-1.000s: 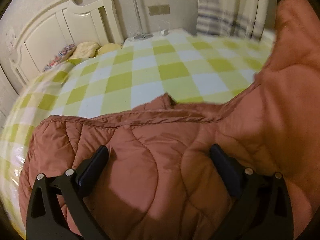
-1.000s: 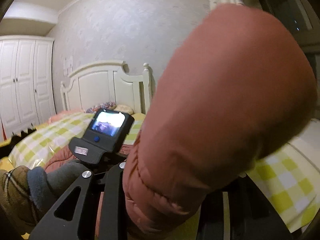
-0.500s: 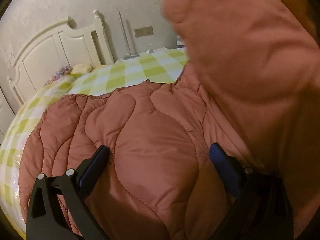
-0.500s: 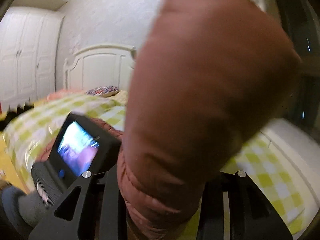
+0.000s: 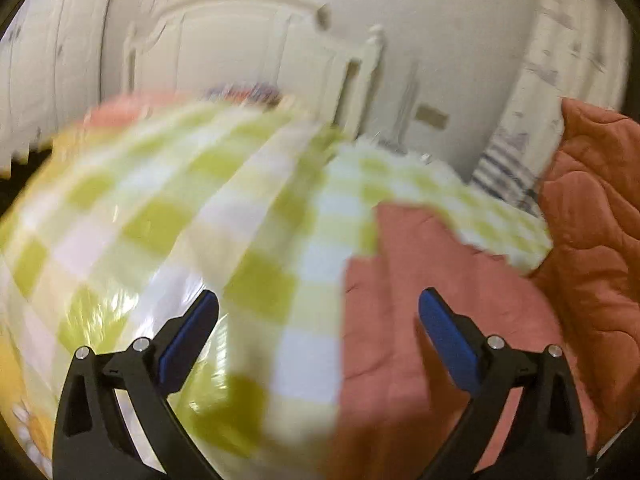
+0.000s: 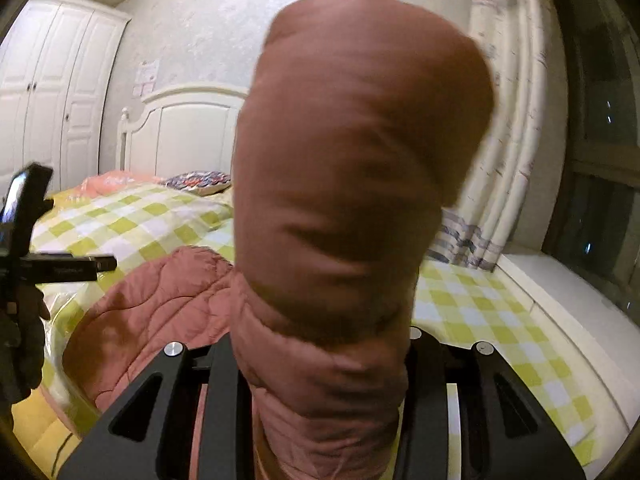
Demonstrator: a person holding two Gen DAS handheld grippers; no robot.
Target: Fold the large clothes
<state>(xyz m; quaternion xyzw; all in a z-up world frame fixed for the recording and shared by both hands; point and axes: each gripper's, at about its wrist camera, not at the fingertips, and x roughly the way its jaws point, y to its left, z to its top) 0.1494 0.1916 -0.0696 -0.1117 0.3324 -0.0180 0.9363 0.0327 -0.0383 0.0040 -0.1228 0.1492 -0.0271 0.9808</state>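
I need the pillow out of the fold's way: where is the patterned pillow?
In the right wrist view, the patterned pillow lies left of centre at the headboard, on the checked bedspread.

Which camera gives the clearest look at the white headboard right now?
The right wrist view: the headboard is sharp there, standing behind the checked bedspread, though the puffy jacket clamped in the right gripper hides its right end. In the left wrist view the headboard is only a smeared, motion-blurred shape.
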